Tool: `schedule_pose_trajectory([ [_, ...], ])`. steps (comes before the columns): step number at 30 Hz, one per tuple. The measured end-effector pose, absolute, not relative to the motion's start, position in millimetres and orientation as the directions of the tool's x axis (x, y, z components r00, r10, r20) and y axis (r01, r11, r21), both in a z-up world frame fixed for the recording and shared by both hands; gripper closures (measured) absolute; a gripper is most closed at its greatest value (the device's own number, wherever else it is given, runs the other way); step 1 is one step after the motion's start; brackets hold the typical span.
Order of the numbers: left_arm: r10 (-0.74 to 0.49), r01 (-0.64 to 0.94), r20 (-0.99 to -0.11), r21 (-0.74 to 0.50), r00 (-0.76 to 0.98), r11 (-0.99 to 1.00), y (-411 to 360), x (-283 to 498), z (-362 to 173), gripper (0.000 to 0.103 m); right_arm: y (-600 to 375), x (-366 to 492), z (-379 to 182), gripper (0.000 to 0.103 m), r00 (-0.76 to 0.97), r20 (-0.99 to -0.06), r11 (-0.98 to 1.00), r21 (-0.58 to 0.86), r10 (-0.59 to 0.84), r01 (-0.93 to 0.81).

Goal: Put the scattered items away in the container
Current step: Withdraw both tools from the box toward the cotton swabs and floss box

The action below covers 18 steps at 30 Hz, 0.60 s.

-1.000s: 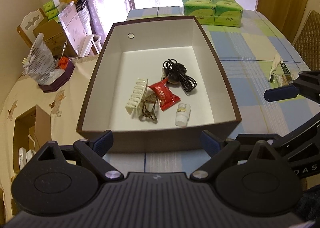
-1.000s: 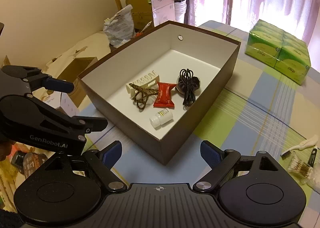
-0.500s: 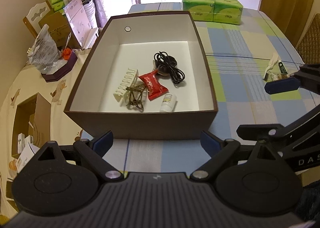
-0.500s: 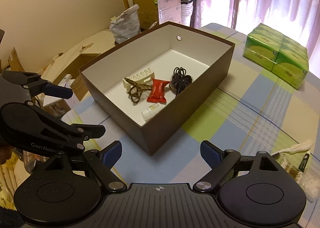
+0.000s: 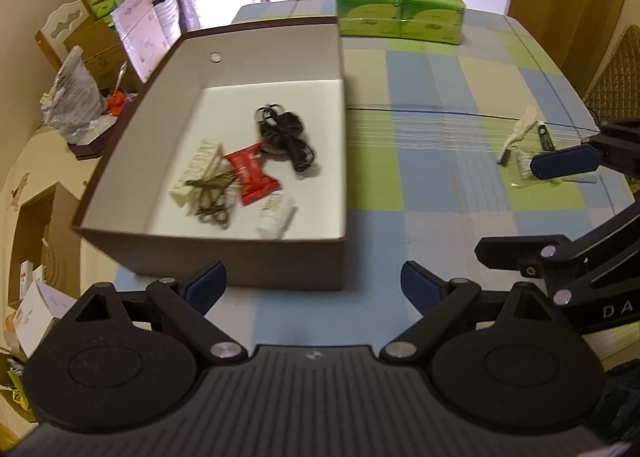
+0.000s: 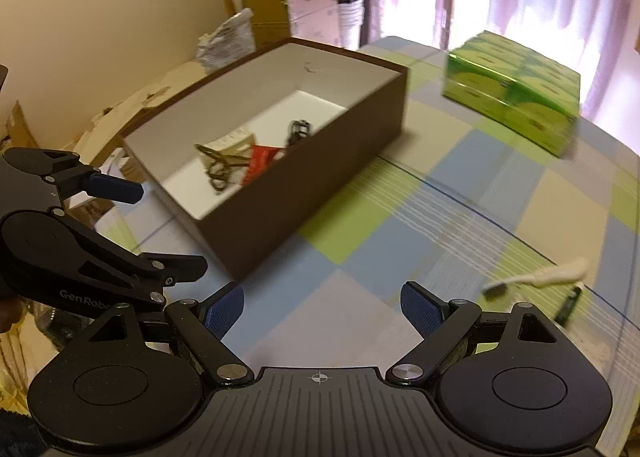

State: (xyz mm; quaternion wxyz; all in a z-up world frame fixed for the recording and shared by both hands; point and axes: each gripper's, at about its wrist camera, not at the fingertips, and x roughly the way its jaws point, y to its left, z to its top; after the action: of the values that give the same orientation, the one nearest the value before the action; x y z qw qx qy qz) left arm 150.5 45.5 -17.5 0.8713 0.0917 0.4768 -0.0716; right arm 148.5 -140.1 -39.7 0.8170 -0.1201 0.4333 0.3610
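The left gripper (image 5: 314, 283) hung with its jaws wide apart and nothing between them, above the checked tablecloth (image 5: 436, 105) just near of the box (image 5: 240, 261). The right gripper (image 6: 322, 307) was likewise spread wide and empty, over bare cloth to the right of the box.

The box was a deep rectangular container, brown outside and white inside, standing open at the left of the table. On its floor lay a coiled black cable (image 5: 286, 135), a red wrapped packet (image 5: 252, 173), a cream hair claw (image 5: 196, 173) with a bronze clip (image 5: 212, 197) across it, and a small white bottle (image 5: 276, 215) nearest the front wall.

Far right on the cloth, well apart from the box, lay a white brush (image 6: 548, 277), a dark pen-like item (image 6: 568, 305) and something pale beside them, too blurred to name. A green pack of tissues (image 5: 398, 5) stood at the far end.
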Motion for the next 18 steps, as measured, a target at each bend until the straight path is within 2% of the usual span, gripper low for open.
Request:
schedule_pose_trajectory([
  [7,-0.073,0.276,-0.845,0.09,0.529,0.957,3.4,164.2,-21.3,0.011,-184.1,160.7,-40.4,0.012,0.395,-0.786,0.771,0.157,0.476,-0.617],
  [18,-0.16,0.421,-0.85,0.079,0.503,0.904,-57.2,183.6,-30.1,0.011,-255.1,172.1,-45.9,0.012,0.469,-0.798,0.895,0.188,0.379,-0.404],
])
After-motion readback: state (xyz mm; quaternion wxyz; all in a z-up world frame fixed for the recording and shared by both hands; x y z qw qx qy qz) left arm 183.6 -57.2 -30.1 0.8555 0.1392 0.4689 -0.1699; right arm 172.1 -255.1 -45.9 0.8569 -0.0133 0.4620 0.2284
